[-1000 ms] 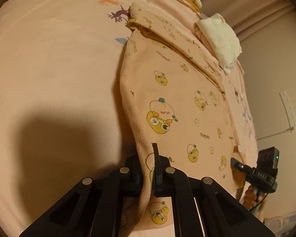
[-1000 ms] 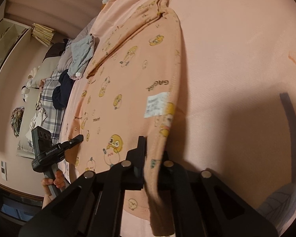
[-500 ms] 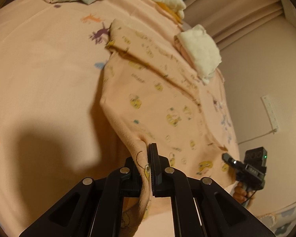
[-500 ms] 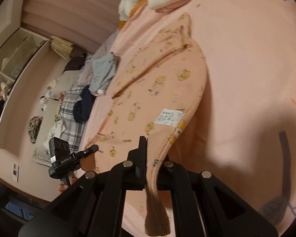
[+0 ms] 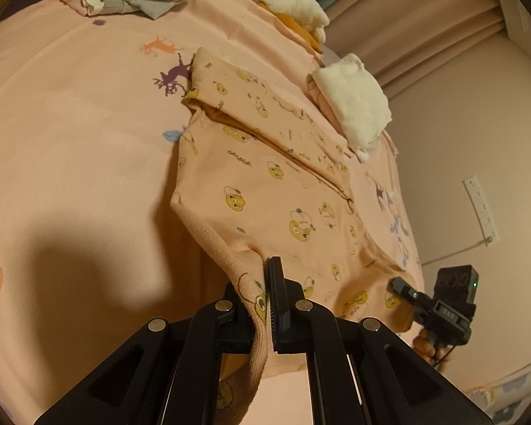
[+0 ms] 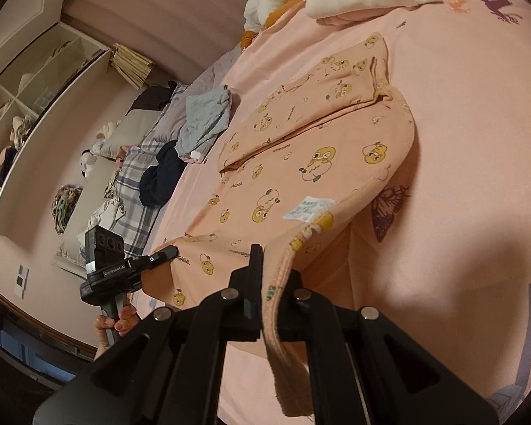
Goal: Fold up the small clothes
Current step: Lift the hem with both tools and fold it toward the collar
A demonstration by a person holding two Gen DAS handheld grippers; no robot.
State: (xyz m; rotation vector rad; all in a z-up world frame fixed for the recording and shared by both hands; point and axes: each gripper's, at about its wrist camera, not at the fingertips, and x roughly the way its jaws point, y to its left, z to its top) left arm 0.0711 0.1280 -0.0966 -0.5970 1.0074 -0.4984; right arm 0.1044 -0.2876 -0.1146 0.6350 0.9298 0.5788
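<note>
Both hems have risen off the bedsheet [image 5: 70, 124], left gripper [image 5: 263, 290] and right gripper [image 6: 272, 283] jaws clamped on the garment [image 5: 265, 184].

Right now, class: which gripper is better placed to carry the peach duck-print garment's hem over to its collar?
Neither alone: left gripper and right gripper each pinch a hem corner of the peach duck-print garment, so both together.

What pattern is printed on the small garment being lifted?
Yellow cartoon characters on peach fabric; clearest in the left wrist view.
</note>
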